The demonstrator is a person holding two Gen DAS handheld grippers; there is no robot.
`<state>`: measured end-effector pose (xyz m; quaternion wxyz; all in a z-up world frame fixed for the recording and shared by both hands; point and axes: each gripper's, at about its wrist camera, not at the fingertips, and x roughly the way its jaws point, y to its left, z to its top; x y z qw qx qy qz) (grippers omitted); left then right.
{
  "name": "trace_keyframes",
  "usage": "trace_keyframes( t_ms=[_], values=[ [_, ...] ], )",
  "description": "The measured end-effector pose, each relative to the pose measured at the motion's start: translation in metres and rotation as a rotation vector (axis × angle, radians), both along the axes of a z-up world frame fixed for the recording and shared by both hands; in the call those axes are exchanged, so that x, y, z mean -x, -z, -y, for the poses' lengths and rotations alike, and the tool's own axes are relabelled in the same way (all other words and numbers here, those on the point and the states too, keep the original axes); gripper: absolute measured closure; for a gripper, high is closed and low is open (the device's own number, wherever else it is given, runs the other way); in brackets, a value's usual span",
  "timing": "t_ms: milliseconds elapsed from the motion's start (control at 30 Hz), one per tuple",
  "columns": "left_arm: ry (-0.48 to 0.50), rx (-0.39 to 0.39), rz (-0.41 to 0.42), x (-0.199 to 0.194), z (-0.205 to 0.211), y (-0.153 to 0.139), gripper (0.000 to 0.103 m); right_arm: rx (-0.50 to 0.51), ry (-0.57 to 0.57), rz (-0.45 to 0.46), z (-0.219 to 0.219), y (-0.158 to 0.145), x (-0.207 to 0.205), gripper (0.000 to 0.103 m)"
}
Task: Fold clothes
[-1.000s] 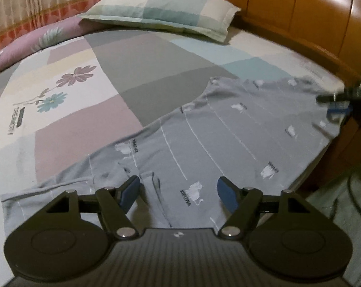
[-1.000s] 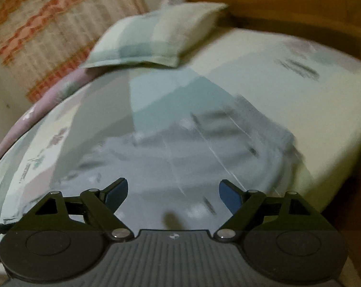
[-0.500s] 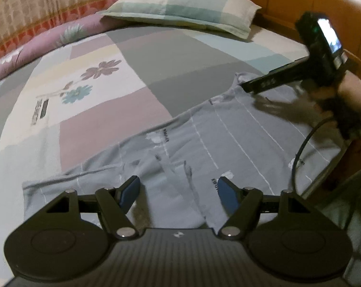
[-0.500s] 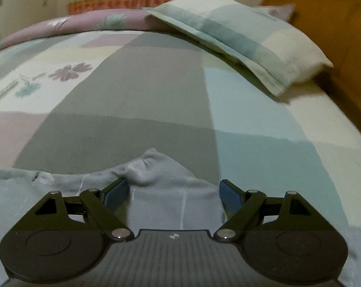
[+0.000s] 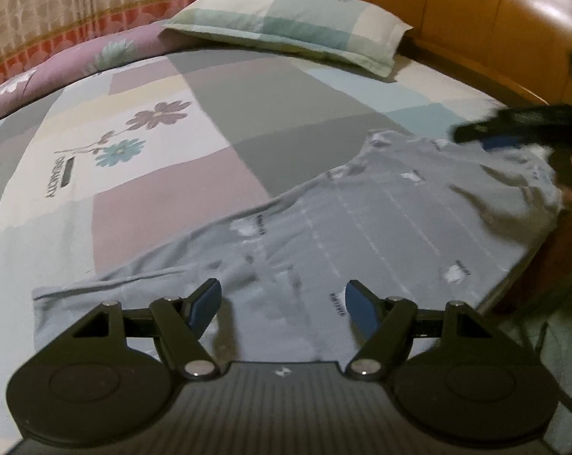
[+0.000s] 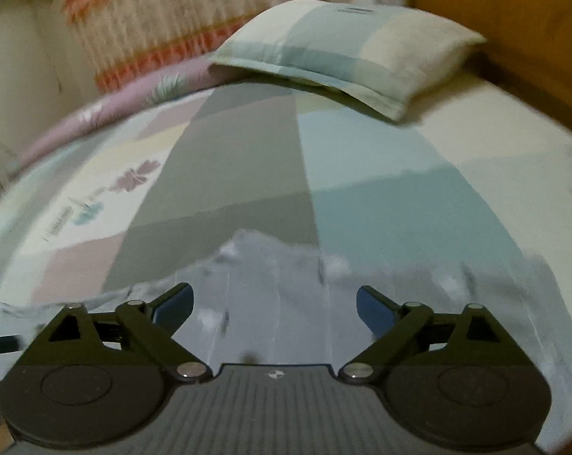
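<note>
Grey cotton T-shirt with thin white stripes (image 5: 380, 227) lies flat on the patchwork bed (image 5: 248, 113), long axis running left to right. Nearest its left end hovers my left gripper (image 5: 282, 303), jaws apart, empty; my right gripper (image 6: 274, 303), jaws just opening, nothing between them, hovers over the right end.

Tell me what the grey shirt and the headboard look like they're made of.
Grey shirt: probably soft knit cotton, matte; it lies limp with small wrinkles. Headboard: looks like wood with a glossy orange-brown varnish, showing lamp glare and panel seams.
</note>
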<state>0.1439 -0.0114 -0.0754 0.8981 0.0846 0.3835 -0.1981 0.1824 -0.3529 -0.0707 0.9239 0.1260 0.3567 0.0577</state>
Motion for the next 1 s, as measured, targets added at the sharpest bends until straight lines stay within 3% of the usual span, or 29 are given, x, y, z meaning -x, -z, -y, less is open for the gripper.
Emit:
trace_keyframes(
  t_ms=[267,533,800,1000],
  values=[
    [0.071,-0.048,-0.02,0.009,0.034,0.009,0.025,-0.057,0.154,-0.101,0.062,0.026,0.075,0.005],
    [0.092,-0.042,-0.008,0.019,0.045,0.0,0.025,-0.357,0.316,0.067,0.133,0.015,0.127,0.001],
    [0.126,-0.028,-0.026,0.02,0.058,-0.001,0.025,-0.601,0.374,0.076,0.173,0.047,0.119,0.001],
    [0.133,-0.032,-0.031,0.02,0.063,0.0,0.025,-0.59,0.394,0.014,0.171,0.054,0.097,0.0]
  ],
)
